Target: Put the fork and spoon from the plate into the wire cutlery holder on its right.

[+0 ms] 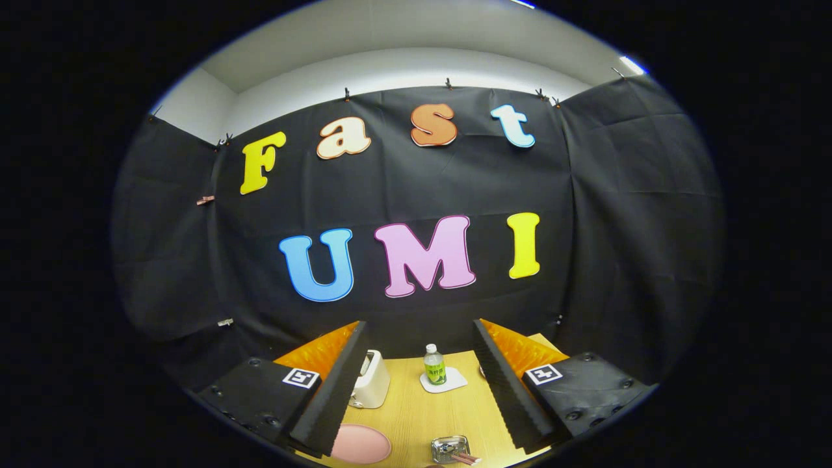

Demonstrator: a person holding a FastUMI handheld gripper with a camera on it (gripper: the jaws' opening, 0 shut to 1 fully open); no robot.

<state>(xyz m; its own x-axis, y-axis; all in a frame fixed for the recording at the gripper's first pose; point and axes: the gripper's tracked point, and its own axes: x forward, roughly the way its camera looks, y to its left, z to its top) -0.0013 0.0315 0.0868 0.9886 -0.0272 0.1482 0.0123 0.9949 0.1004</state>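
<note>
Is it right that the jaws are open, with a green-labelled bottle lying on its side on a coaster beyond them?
Not quite: the gripper view shows the bottle standing upright on the coaster. The rest holds: the gripper is open, the bottle beyond it.

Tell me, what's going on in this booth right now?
A person is holding a two-finger tool above a wooden table. Its fingers are spread open and hold nothing. Between them, further off, a small bottle stands on a white coaster, with a white appliance beside it. Nearer, a pink plate lies by one finger, and a small shiny metal tray lies to its right. Nothing has been picked up yet.
</note>
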